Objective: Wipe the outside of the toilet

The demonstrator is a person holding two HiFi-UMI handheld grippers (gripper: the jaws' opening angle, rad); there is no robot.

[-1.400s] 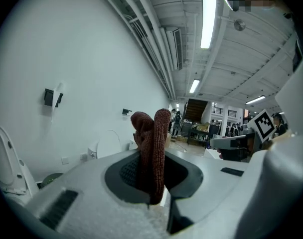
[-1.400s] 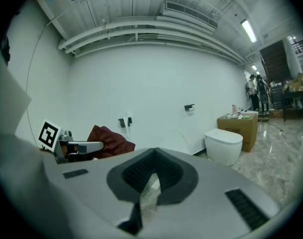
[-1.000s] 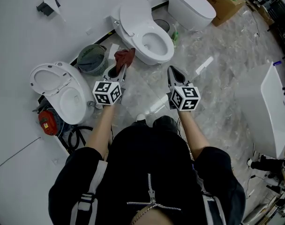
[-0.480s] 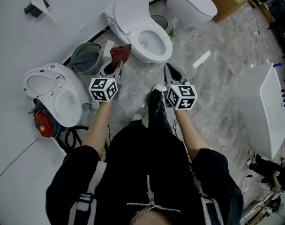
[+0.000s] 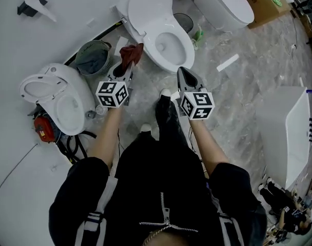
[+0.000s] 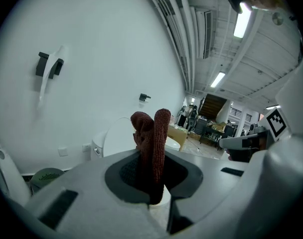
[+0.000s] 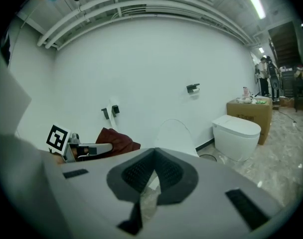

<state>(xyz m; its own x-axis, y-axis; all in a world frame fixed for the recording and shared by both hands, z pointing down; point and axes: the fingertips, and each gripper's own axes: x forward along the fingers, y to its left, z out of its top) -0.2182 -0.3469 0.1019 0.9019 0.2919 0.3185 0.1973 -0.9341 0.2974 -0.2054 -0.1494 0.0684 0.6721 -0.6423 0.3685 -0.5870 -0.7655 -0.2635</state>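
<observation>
A dark red cloth (image 5: pixel 132 56) is gripped between the closed jaws of the left gripper (image 5: pixel 126 70), and in the left gripper view it is seen standing up from the jaws in two folded lobes (image 6: pixel 151 133). The cloth is held just beside the left flank of the white toilet (image 5: pixel 166 35), whose lid is raised; whether cloth and porcelain touch cannot be told. The right gripper (image 5: pixel 180 74) is held near the front rim of the same bowl, its jaws shut tip to tip with nothing between them, as is shown in the right gripper view (image 7: pixel 152 156). A green basket (image 5: pixel 93 60) is seen on the marble floor (image 5: pixel 233 91) to the left of the toilet, and a second open toilet (image 5: pixel 58 99) lies further left.
</observation>
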